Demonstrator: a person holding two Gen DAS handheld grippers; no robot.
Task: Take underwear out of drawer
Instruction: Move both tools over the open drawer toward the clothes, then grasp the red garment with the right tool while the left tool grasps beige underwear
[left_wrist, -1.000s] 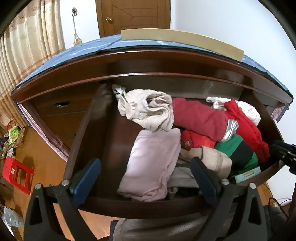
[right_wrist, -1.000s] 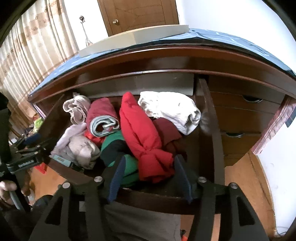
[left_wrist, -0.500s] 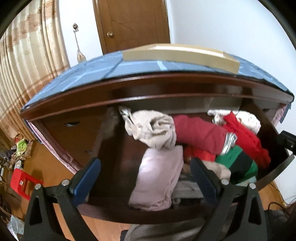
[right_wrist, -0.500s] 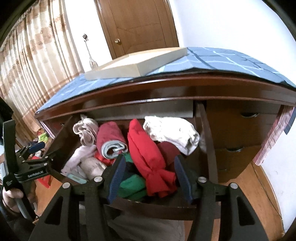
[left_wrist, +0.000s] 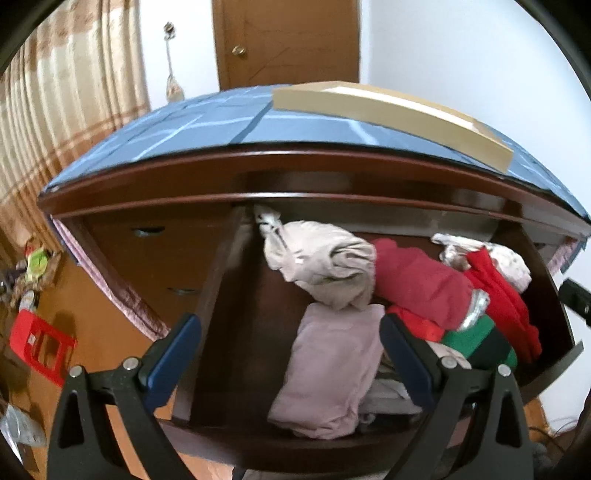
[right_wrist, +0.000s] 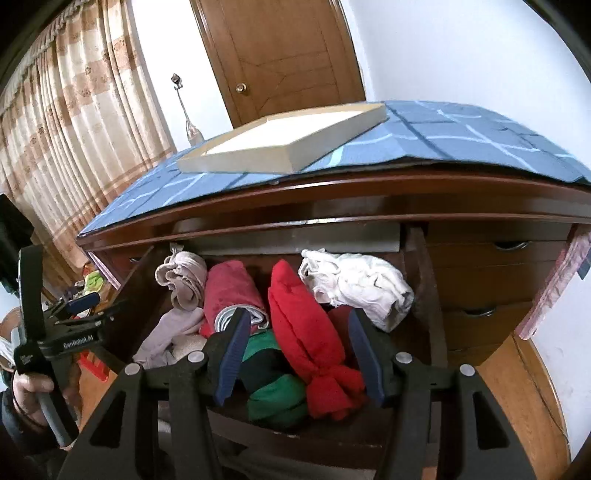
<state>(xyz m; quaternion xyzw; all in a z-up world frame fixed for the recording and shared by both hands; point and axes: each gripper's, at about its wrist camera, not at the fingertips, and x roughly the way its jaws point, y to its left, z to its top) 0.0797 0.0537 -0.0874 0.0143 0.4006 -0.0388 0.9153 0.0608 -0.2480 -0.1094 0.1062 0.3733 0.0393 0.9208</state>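
Both grippers, left (left_wrist: 290, 354) and right (right_wrist: 295, 356), hang empty with jaws apart over the open drawer (left_wrist: 221, 295), probably choosing among the rolled underwear (right_wrist: 306, 332) packed inside.

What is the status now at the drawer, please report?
Left gripper open, empty. Right gripper open, empty, above red bundle. Drawer open, rolled clothes inside, none lifted yet. Nothing blocking.

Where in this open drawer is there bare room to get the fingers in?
Bare drawer floor runs along the drawer's left wall, beside the pale pink folded garment. From there rightward it is crowded: beige bundle, maroon roll, red garment, white bundle.
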